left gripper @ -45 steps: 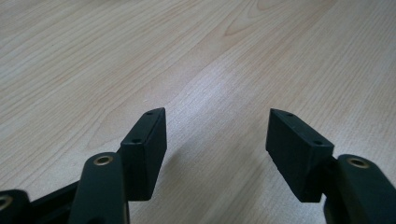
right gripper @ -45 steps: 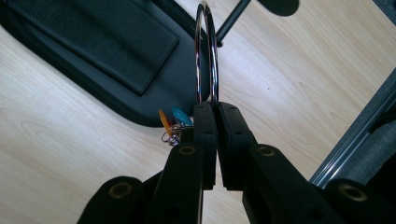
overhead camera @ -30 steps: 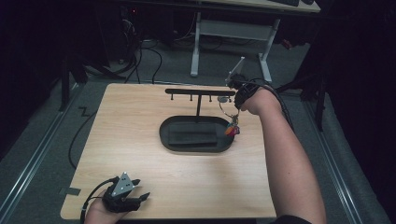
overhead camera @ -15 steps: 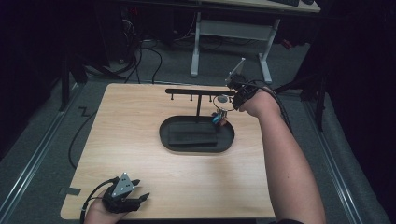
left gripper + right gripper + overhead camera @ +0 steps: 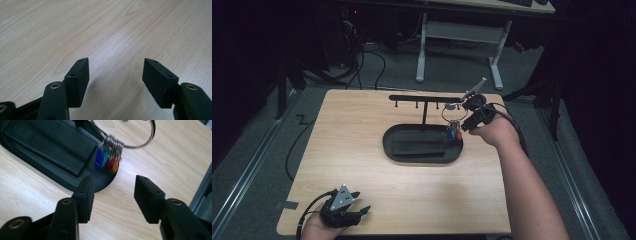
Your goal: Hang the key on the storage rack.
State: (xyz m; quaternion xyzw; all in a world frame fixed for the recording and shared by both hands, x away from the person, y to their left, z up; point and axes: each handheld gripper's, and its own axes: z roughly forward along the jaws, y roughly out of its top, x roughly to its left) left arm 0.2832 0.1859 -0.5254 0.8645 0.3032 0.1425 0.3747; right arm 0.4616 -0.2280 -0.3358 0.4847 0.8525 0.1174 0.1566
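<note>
On the rack's [image 5: 424, 98] right end the key bunch [image 5: 453, 131] hangs straight down, long axis vertical; right gripper [image 5: 463, 125], jaws just opened wide, holds nothing.

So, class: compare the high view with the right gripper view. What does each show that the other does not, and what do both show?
High view alone: the whole table, the black rack with its crossbar, the left gripper resting open at the table's near left corner, and the person's right forearm.

Right gripper view alone: the separate tag colours on the key ring, blue, teal, red and orange, and the right gripper with its jaws apart, just opened, nothing between them.

Both: the key ring hanging over the end of the black oval tray and the dark pad in the tray.
</note>
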